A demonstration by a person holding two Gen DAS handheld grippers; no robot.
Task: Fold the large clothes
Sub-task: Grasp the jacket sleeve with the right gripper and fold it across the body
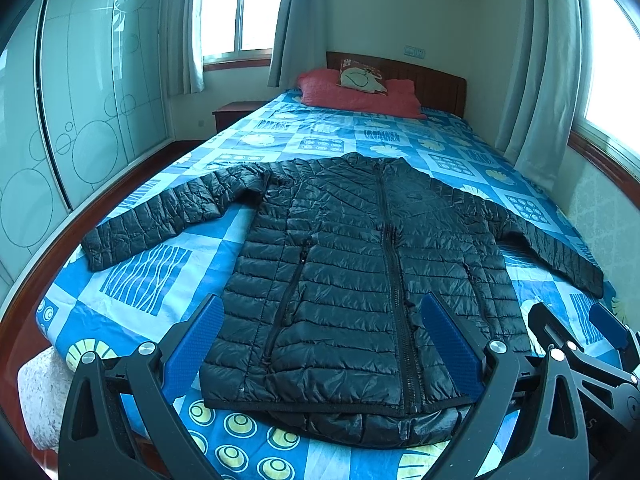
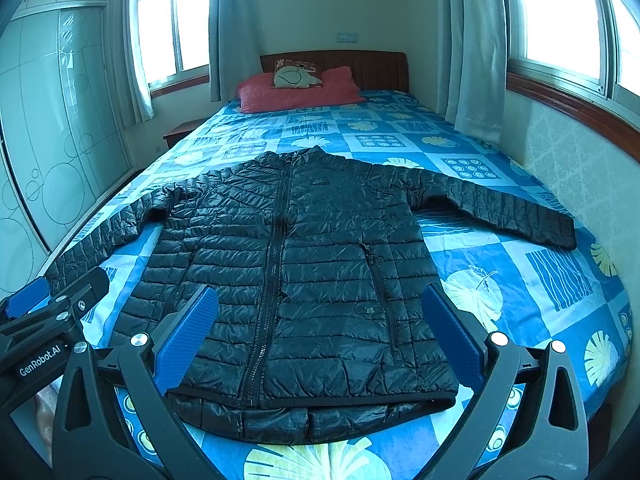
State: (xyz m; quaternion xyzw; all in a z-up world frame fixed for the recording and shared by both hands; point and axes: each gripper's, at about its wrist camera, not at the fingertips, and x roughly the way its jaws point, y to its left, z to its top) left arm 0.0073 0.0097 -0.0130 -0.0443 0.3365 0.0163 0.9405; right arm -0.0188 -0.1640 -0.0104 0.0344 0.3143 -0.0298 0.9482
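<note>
**Jacket flat on bed, both grippers empty**

The black quilted jacket (image 1: 352,264) lies face-up, zipped, sleeves spread, on the blue patterned bed (image 1: 152,280). Left gripper (image 1: 324,348) and right gripper (image 2: 320,336) hover above its hem, fingers wide apart, gripping nothing.

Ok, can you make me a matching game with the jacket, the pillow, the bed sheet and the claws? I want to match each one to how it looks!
Things:
1. puffy jacket
2. pillow
3. bed sheet
4. left claw and right claw

How it looks:
A. red, at the headboard end
B. blue squares with yellow leaves and circles
C. black, zipped, sleeves spread out
D. wide open, holding nothing

Pairs: 1-C, 2-A, 3-B, 4-D
</note>
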